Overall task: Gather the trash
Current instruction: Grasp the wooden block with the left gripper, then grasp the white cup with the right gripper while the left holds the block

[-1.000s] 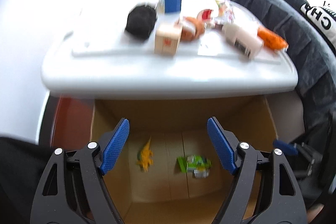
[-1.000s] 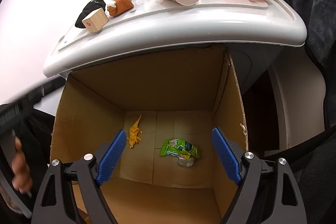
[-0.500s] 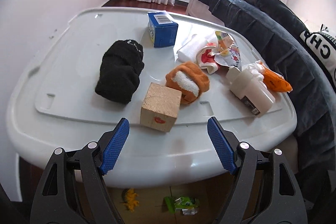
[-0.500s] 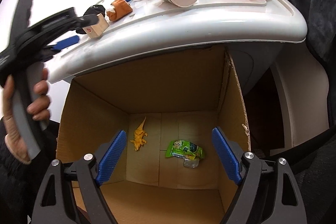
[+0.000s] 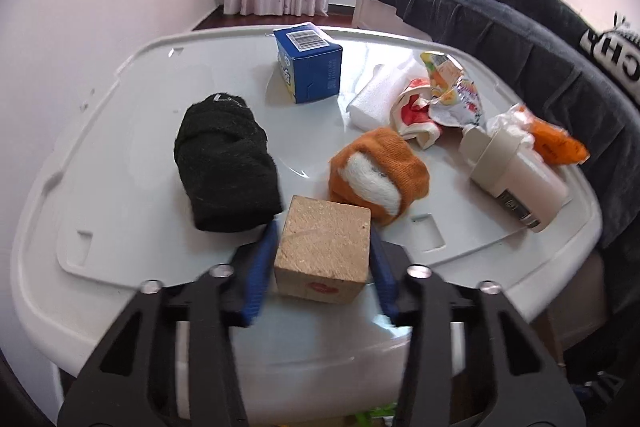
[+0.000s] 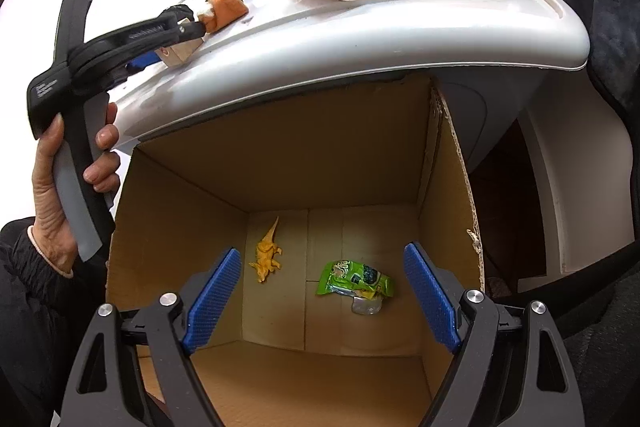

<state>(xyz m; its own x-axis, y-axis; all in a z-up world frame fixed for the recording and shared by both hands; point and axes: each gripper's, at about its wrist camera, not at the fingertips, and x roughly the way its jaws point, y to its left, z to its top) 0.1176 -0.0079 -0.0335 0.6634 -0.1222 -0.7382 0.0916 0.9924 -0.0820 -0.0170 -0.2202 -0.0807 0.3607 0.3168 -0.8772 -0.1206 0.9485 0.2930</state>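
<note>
A wooden block (image 5: 324,259) with a red mark sits near the front edge of the white plastic table top (image 5: 120,131). My left gripper (image 5: 323,231) straddles it; its jaws are closing and the blue pads (image 5: 260,275) touch both sides of the block. The right wrist view shows that gripper (image 6: 188,35) clamped over the block (image 6: 180,53), held by a hand. My right gripper (image 6: 323,251) hangs open and empty over an open cardboard box (image 6: 452,147). At the box bottom lie a yellow toy dinosaur (image 6: 267,255) and a green wrapper (image 6: 354,279).
Behind the block lie a black sock roll (image 5: 224,159), an orange-and-white sock roll (image 5: 380,175), a blue carton (image 5: 310,67), crumpled wrappers (image 5: 452,99), a toppled cup (image 5: 516,183) and an orange bag (image 5: 556,143). A dark jacket (image 5: 520,39) drapes along the right.
My left gripper moved from above the box forward over the table top, and its jaws narrowed around the wooden block. The right gripper stayed still and open above the box.
</note>
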